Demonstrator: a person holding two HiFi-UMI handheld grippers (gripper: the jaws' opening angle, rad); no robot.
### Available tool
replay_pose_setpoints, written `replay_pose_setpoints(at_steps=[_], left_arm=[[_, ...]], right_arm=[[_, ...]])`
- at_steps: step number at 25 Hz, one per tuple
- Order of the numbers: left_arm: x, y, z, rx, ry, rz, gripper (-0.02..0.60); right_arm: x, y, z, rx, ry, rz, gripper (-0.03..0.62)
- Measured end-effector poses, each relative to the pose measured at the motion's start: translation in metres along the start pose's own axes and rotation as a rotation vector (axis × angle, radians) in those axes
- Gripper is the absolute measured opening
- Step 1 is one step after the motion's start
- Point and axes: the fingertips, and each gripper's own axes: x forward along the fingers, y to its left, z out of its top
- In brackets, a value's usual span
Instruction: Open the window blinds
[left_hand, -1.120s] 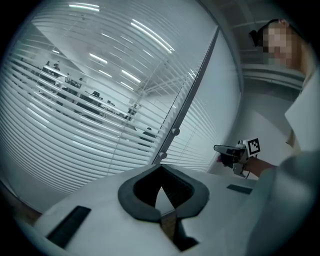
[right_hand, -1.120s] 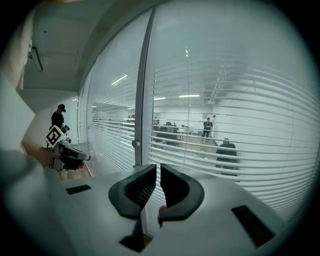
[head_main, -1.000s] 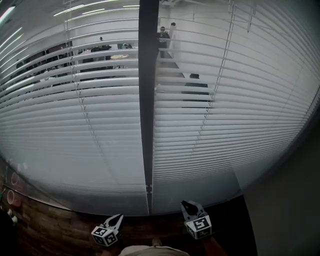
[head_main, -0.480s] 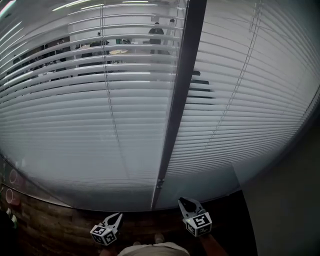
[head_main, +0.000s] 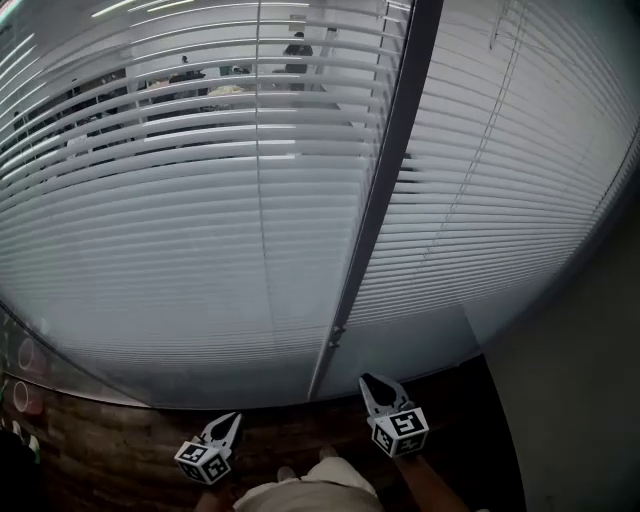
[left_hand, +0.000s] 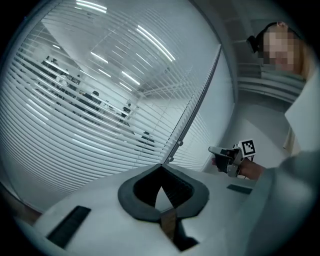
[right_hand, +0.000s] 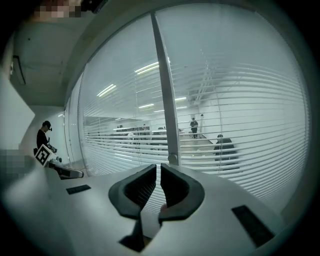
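**A:** Where are the blinds?

**B:** Right in front of me. The blinds hang full length over two glass panes, with a dark post between them. The upper slats are tilted enough that I can see people in the room beyond. Lower down the slats look closed to me.

**A:** And your left tongs?

**B:** The left tongs are low, near my body, over the dark floor. Their tips meet and there is nothing between them. They point at the left pane, apart from the slats.

**A:** The right?

**B:** The right tongs are low too, near the foot of the post and a little closer to the glass. The pads are all but together, with only a thin slit showing and nothing in it. They touch neither the slats nor the post.

**A:** Any cord within reach?

**B:** A thin string runs down the left blind, well above both tongs. A plain wall closes off the right side.
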Motion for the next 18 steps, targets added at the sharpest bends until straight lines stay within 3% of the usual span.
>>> replay_pose_setpoints(at_steps=[6,13,18], left_arm=[[-0.030,-0.026,0.032,-0.078,0.016,-0.066,0.011],[-0.045,-0.048,0.042,-0.084,-0.006,-0.101,0.011],[-0.057,-0.073,0.059,-0.089,-0.001,-0.096,0.011]], right_arm=[[-0.030,0.036,0.035,-0.007,-0.023,0.000,0.031],[-0.060,0.039,0.039,-0.019,0.028,-0.035,0.032],[-0.073,0.039,0.064,-0.057,0.071,0.011,0.031]])
